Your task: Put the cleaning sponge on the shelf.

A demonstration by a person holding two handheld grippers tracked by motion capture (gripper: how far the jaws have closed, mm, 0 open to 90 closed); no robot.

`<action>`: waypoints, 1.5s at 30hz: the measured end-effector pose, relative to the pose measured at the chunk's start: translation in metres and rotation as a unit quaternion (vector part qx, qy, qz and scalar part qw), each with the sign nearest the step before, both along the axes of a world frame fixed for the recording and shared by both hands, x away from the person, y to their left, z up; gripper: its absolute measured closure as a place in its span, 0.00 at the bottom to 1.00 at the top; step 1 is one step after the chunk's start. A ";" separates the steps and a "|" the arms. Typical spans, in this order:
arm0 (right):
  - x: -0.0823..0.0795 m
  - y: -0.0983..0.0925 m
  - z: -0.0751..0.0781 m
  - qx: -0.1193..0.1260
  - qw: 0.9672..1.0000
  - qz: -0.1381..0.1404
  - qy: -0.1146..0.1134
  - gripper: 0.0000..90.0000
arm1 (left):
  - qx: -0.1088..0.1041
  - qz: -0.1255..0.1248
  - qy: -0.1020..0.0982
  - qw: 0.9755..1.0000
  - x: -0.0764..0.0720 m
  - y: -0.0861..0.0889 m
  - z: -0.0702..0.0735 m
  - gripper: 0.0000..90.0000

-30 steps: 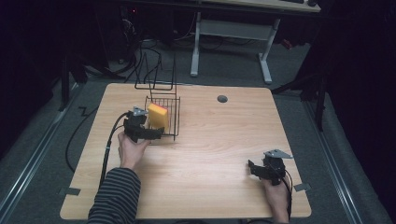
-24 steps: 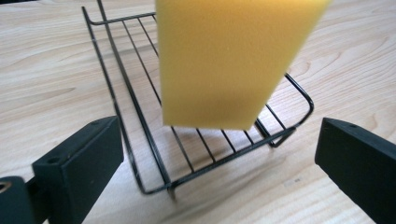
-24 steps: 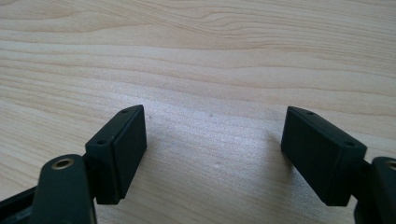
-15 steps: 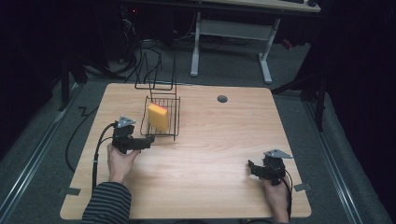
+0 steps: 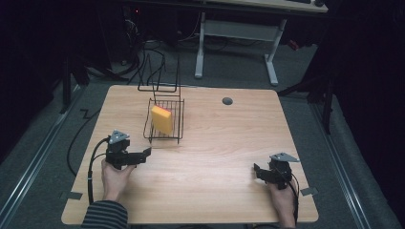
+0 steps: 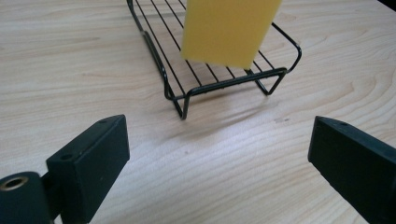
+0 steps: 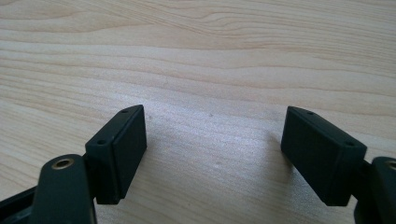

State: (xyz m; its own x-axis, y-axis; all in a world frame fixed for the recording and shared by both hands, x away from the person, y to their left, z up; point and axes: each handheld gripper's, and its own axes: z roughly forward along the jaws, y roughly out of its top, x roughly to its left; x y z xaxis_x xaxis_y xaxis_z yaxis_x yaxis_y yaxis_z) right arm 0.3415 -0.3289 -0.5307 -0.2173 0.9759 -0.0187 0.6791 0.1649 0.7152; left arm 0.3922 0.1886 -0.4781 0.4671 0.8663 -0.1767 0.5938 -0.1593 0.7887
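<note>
A yellow sponge stands on edge in a black wire rack on the wooden table. The left gripper view has the sponge leaning in the rack just ahead of the jaws. My left gripper sits open at the table's left, a short way in front of the rack, with nothing between its jaws. At the front right my right gripper rests low over bare wood, also open and empty.
A round grey grommet sits in the table near its far edge. A second black wire frame stands behind the rack at the far edge. Cables trail off the table's left side. A white-legged desk stands beyond.
My left gripper has pulled back from the rack toward the front left, leaving the sponge standing in the rack. The right gripper has stayed put.
</note>
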 end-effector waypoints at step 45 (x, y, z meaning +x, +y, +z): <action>0.000 0.000 0.000 -0.001 1.000 0.000 0.001 0.25 | 0.097 0.004 0.014 0.995 -0.034 -0.009 -0.059 0.16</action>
